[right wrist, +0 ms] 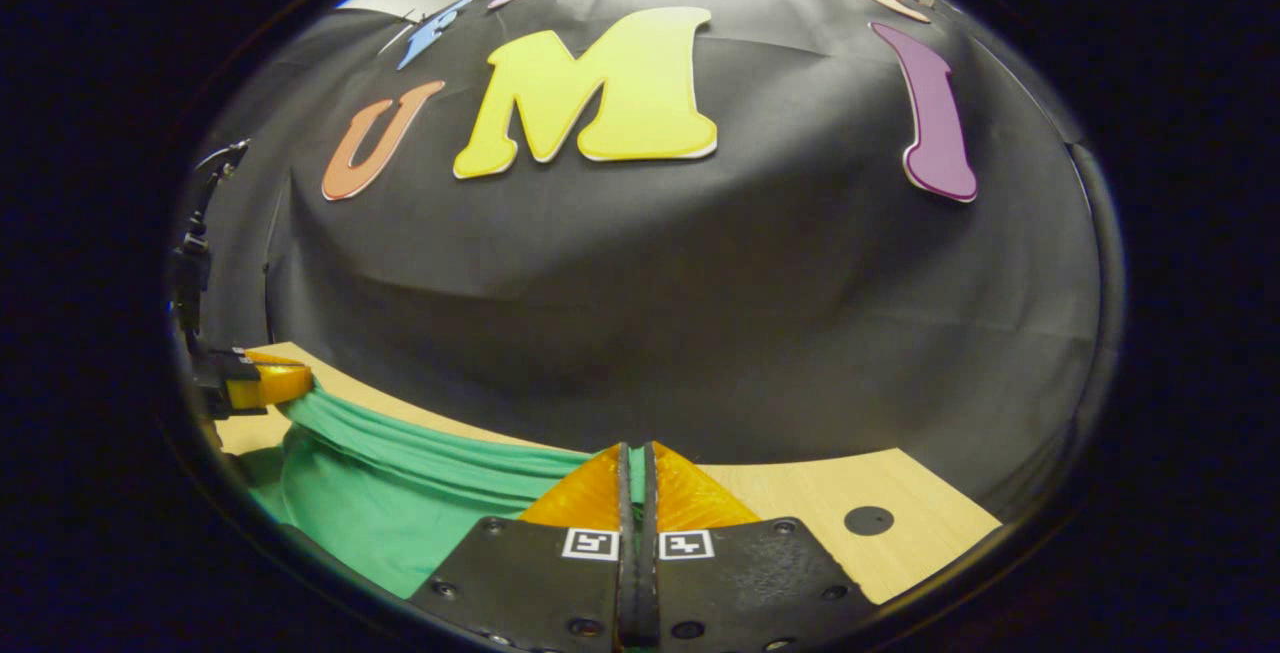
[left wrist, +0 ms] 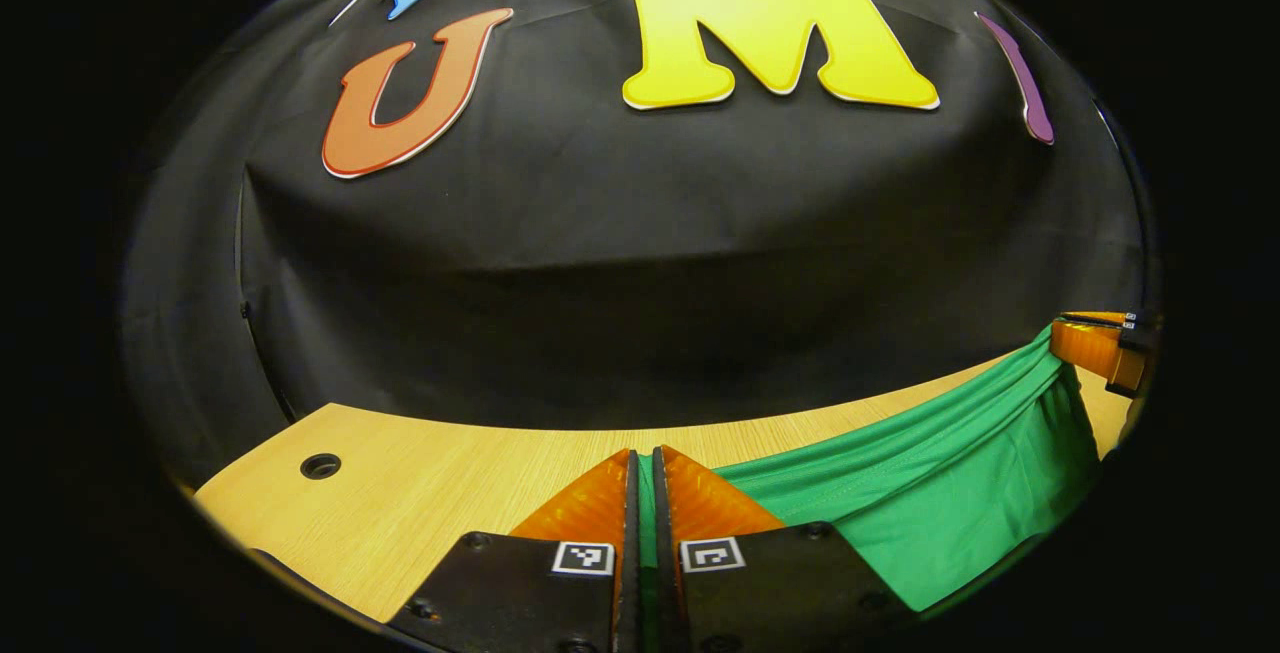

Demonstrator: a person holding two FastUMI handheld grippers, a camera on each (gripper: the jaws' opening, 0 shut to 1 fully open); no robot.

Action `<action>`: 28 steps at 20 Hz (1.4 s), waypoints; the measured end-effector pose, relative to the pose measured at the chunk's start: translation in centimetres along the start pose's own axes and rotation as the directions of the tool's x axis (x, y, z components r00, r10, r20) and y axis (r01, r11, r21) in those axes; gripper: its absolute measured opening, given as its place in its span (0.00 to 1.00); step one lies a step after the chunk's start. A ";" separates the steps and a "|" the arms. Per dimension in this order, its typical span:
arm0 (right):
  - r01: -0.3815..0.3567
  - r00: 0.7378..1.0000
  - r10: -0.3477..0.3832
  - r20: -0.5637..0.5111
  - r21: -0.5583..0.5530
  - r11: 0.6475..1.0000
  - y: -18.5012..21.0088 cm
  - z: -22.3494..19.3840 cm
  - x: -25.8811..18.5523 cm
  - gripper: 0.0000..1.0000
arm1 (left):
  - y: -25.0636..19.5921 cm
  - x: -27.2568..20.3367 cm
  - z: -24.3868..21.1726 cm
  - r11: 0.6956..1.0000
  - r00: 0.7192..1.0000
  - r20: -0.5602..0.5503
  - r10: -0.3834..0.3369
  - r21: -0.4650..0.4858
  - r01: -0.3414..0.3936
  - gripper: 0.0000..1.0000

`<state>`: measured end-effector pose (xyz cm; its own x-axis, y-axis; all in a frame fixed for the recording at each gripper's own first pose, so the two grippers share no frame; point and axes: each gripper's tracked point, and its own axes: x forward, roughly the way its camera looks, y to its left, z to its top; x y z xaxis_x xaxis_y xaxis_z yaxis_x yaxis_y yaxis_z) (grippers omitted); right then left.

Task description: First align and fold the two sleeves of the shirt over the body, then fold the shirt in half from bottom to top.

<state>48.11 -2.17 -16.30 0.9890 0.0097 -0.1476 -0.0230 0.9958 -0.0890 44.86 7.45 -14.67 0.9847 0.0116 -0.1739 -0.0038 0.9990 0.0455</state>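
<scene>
Left gripper view looks along the left gripper (left wrist: 644, 473), whose fingers are closed almost together with a thin strip of the green shirt (left wrist: 930, 503) pinched between them. From there the fabric runs off to the right in a taut, ridged band, raised off the wooden counter (left wrist: 420, 493), to the other gripper seen at the far right edge, where the cloth bunches against it. Right gripper view gives the mirror of this: the right gripper (right wrist: 637, 473) has its fingers drawn nearly closed on a sliver of green shirt (right wrist: 400, 503), and the cloth stretches leftward to the left gripper at the rim, with the rest of the garment sagging below toward the counter (right wrist: 900, 493).

Holding one edge at two well-separated points and keeping it tight looks deliberate: a stretched edge stays straight, so it can be carried over and laid down squarely. I judge this to be a lift-and-carry stage of a fold, though which fold cannot be told, since sleeves, collar and hem are not distinguishable.

No container is in the scene; the counter bears two dark round holes, one near each side (left wrist: 320, 466), and nothing sits in them.
</scene>
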 end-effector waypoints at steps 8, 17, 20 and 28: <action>0.031 0.999 -0.032 -0.028 -0.032 0.999 0.5 -0.3 -0.7 0.95 | 0.1 -0.1 -0.4 1.000 1.000 -0.010 0.006 0.008 -0.005 1.00; 0.012 0.999 -0.014 -0.043 -0.046 0.999 2.0 3.4 -4.7 0.95 | 0.8 -5.6 1.6 0.993 0.998 -0.065 0.003 -0.115 -0.011 1.00; -0.010 1.000 0.010 -0.015 -0.005 1.000 2.2 6.8 -8.3 0.95 | 1.5 -9.1 2.2 0.994 0.997 -0.070 0.010 -0.105 -0.018 1.00; -0.016 0.995 0.019 0.096 -0.026 1.000 2.2 11.7 -21.4 0.95 | 1.1 -22.5 5.7 0.996 1.000 0.009 0.029 -0.087 -0.029 1.00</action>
<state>28.62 0.93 -1.81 0.9978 0.0371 -0.0542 -0.0430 0.9928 -0.1122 23.69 8.00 -5.05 0.9856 0.0406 -0.1639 -0.0470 0.9983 -0.0351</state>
